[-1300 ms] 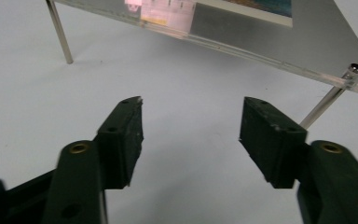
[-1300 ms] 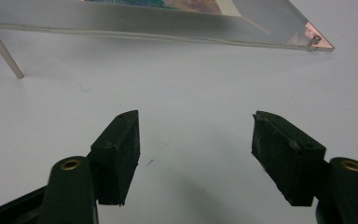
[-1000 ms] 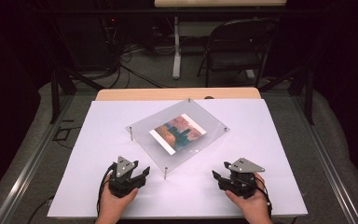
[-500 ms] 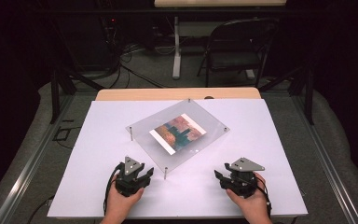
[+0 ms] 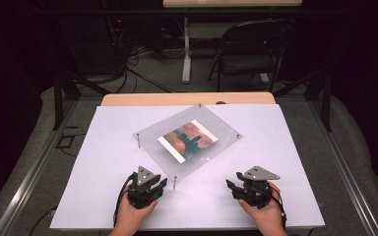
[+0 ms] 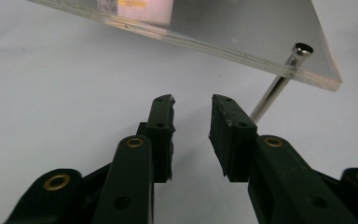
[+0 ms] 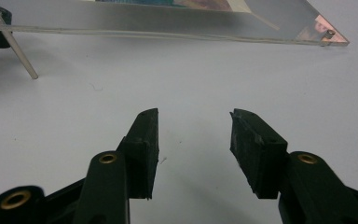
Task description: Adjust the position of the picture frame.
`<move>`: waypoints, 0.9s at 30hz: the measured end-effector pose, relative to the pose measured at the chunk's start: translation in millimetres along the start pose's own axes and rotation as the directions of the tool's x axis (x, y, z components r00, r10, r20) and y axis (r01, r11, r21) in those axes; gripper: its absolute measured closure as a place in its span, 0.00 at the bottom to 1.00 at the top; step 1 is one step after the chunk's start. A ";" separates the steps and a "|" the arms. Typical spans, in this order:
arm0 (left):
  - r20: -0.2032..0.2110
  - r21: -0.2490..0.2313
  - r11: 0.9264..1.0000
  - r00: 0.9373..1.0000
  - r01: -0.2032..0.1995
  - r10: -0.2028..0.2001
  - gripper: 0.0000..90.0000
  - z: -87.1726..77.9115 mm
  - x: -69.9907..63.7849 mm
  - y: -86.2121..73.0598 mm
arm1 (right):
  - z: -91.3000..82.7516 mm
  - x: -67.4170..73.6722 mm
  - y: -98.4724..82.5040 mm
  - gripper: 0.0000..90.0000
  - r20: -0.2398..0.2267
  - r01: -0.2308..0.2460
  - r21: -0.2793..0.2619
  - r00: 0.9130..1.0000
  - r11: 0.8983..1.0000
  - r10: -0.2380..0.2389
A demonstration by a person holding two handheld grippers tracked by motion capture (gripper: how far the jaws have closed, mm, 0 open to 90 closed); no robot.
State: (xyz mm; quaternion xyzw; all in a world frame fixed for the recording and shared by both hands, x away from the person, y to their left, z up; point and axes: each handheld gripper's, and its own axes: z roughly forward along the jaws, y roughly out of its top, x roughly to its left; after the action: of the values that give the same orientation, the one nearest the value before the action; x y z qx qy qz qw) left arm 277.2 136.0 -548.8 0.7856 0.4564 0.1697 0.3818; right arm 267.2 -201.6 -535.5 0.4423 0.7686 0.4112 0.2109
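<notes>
The clear acrylic frame is raised on metal posts at mid-counter. The left gripper, just beside the nearest post, has just been closing, nothing between. The right gripper is parted, empty.

Clear plate on posts, tabletop free

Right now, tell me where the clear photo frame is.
In the high view the clear photo frame stands mid-table on metal pins, beyond and between both tools, its near corner pin just right of the left tool.
</notes>
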 end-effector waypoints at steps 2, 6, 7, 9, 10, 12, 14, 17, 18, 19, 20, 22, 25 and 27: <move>0.010 0.017 1.000 1.000 0.008 -0.008 0.81 0.3 -1.3 0.3 | 0.2 0.4 0.2 0.57 0.000 0.000 0.005 1.000 1.000 0.000; 0.019 0.018 1.000 1.000 -0.010 0.010 0.88 0.1 -1.6 0.3 | 0.2 0.9 0.3 0.58 -0.003 0.000 0.008 1.000 1.000 0.000; 0.021 0.017 1.000 1.000 -0.011 0.011 0.88 -0.1 -2.0 0.3 | 0.2 0.9 0.3 0.58 -0.003 0.000 0.008 1.000 1.000 0.000; 0.034 0.036 0.999 0.999 0.007 -0.008 0.92 -1.0 -3.3 1.4 | 0.5 1.0 0.0 0.59 0.001 -0.001 0.008 1.000 1.000 0.001; 0.036 0.041 0.999 0.999 0.009 -0.010 0.93 -1.2 -4.0 1.7 | 0.7 0.9 0.0 0.59 0.000 -0.002 0.009 1.000 1.000 0.002; 0.039 0.045 0.999 0.999 0.009 -0.011 0.95 -1.3 -5.7 1.7 | 0.7 0.9 -0.2 0.59 -0.001 -0.010 0.019 1.000 1.000 0.010; 0.041 0.048 0.999 0.999 0.004 -0.006 0.96 -1.4 -6.4 2.1 | 1.0 0.5 -0.2 0.59 -0.003 -0.013 0.020 1.000 1.000 0.013; 0.063 0.054 0.998 0.998 0.025 -0.029 0.98 0.0 -9.4 3.8 | 1.1 0.4 -0.3 0.59 -0.003 -0.022 0.024 1.000 0.999 0.022; 0.068 0.054 0.998 0.998 0.014 -0.018 0.98 0.6 -11.4 4.7 | 1.1 0.6 -0.3 0.59 -0.003 -0.023 0.025 1.000 0.999 0.023; 0.068 0.054 0.998 0.998 0.014 -0.018 0.99 0.6 -11.4 4.7 | 1.1 0.9 -0.4 0.59 -0.005 -0.025 0.025 1.000 0.999 0.025; 0.074 0.053 0.999 0.997 -0.009 0.005 1.00 1.9 -17.5 5.9 | 0.9 0.9 -0.4 0.59 -0.008 -0.021 0.025 1.000 0.999 0.021; 0.048 0.048 0.998 0.998 -0.036 0.034 1.00 2.6 -24.1 6.6 | 0.5 1.3 -0.4 0.60 -0.012 -0.020 0.025 1.000 0.999 0.020; 0.045 0.043 0.998 0.998 -0.037 0.035 1.00 2.3 -24.3 7.2 | 0.3 1.7 -0.4 0.60 -0.018 -0.023 0.026 1.000 0.999 0.023; 0.064 0.047 0.999 0.998 -0.019 0.016 1.00 2.3 -22.1 7.5 | 0.7 1.7 -0.5 0.60 -0.017 -0.021 0.025 1.000 0.999 0.022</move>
State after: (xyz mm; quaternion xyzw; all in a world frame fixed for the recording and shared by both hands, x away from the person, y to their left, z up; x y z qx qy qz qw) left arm 271.5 114.1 -542.8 0.8034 0.4412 0.1369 0.3758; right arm 266.6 -199.9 -536.3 0.4495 0.7707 0.4078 0.1943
